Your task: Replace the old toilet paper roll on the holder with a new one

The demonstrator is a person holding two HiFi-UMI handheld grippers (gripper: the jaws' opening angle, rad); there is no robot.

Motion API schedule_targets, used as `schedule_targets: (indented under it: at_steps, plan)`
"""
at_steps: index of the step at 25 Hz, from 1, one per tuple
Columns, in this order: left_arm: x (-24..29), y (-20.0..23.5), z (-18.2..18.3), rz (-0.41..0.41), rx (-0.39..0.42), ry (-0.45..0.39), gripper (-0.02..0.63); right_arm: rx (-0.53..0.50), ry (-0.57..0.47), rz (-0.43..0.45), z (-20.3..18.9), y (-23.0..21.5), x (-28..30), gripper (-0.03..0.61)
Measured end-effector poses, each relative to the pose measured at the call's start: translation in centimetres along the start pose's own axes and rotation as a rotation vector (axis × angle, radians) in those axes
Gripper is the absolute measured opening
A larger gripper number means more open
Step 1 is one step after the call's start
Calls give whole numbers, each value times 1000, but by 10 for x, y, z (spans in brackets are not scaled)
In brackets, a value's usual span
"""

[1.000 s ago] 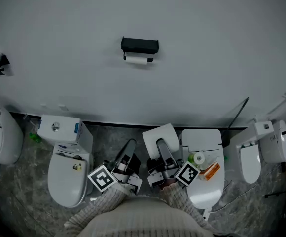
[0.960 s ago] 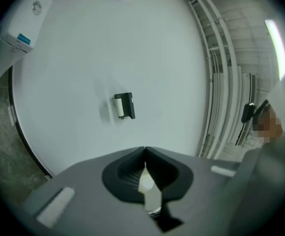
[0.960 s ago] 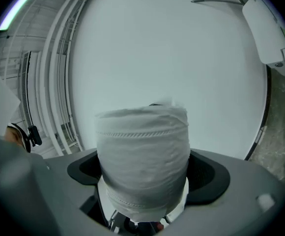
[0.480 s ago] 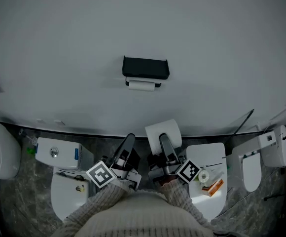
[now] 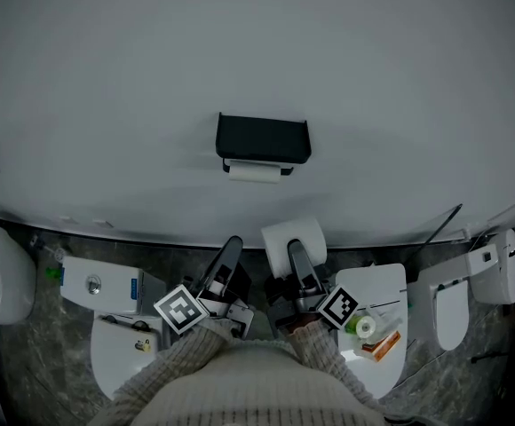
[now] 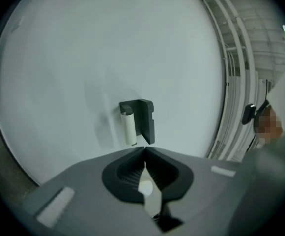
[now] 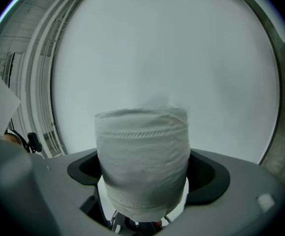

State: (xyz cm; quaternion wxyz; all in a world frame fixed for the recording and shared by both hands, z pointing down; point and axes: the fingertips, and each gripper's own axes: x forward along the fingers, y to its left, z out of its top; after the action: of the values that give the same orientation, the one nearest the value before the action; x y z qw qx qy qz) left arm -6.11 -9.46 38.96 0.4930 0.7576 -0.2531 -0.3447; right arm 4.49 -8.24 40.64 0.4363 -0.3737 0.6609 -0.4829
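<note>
- Nearest to us, our knitted sleeves (image 5: 186, 358) are reaching forward, and each hand is carrying a gripper with its marker cube.
- We are keeping the left gripper (image 6: 145, 150) fully closed, with its jaws meeting at the tips and nothing caught between them.
- The right gripper (image 5: 295, 257) is clamping the new toilet paper roll (image 7: 142, 156) by its sides. The roll is standing upright between the jaws, filling the gap, and its top is rising above them.
- Below and to the left of the left gripper, a white toilet (image 5: 115, 358) is standing on the dark stone floor (image 5: 27, 344).
- Just to the right of the right gripper, a closed toilet lid (image 5: 377, 291) is carrying a small green roll (image 5: 361, 327) and an orange packet (image 5: 380, 347) side by side.
- Ahead of both grippers and well apart from them, the black holder (image 5: 263, 138) is hanging on the pale wall (image 5: 400, 105).
- The old roll (image 5: 254, 173), thin and white, is sitting under the holder's cover.
- In the left gripper view, the holder is lining up directly beyond the closed tips, with the old roll beside its dark cover.
</note>
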Motion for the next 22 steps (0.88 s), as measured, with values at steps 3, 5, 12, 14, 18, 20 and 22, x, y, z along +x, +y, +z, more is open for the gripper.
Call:
schedule_targets:
  at_steps: [3, 5, 12, 14, 18, 20, 22]
  plan:
    - [14, -1, 6, -20, 8, -11, -5, 1, 19, -2, 8, -2, 10, 497]
    - [25, -1, 8, -30, 6, -4, -5, 3, 25, 7, 15, -1, 17, 497]
    - [45, 4, 8, -52, -9, -5, -5, -7, 55, 6, 23, -5, 24, 497]
    - [52, 8, 12, -51, -10, -14, -5, 2, 56, -3, 26, -9, 26, 497]
    - [64, 13, 21, -48, -6, -40, 5, 14, 53, -5, 31, -12, 29, 497]
    - [70, 15, 25, -46, -6, -47, 42, 15, 50, -2, 36, -13, 32, 497]
    - [76, 18, 27, -47, -15, -49, 85, 12, 45, 1, 41, -15, 36, 497]
